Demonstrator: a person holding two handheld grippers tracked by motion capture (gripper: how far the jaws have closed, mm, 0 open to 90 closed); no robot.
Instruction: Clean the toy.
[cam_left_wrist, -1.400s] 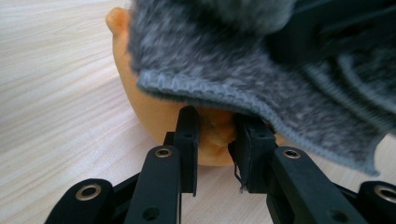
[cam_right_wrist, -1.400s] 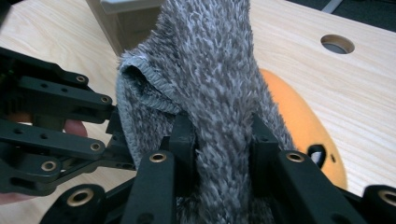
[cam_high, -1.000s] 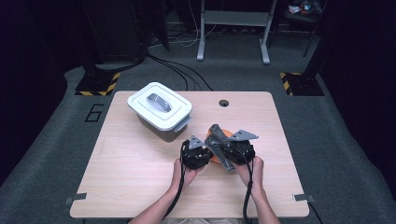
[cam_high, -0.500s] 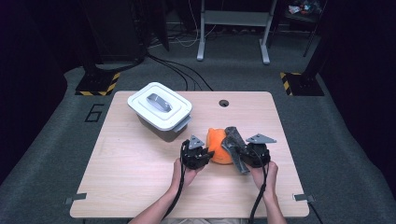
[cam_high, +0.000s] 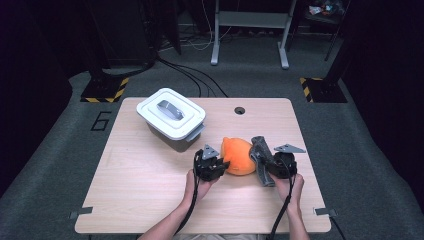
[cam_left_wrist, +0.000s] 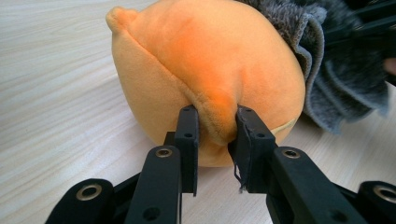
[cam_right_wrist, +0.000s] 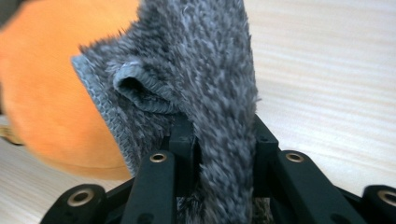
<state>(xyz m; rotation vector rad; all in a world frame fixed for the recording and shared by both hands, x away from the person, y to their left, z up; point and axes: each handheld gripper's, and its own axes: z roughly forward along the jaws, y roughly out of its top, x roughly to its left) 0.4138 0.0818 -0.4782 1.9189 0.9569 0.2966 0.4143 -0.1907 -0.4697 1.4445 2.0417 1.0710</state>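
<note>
Left gripper (cam_left_wrist: 212, 135) pinches a fold of the round orange plush toy (cam_high: 237, 156) mid-table, right gripper (cam_right_wrist: 217, 140) is clamped on the fuzzy grey cloth (cam_high: 261, 159) beside it; plush could slip, that pinch looks shallow

Bright orange on the plush toy (cam_high: 239, 156), paler along its seam. Mottled grey, fuzzy, on the cloth (cam_high: 260, 152) at three o'clock of it. Black on both grippers, left (cam_high: 220, 165) and right (cam_high: 264, 161). White lidded box (cam_high: 171, 120) at ten o'clock, grey handle. Pale wood grain across the table (cam_high: 140, 185).
</note>
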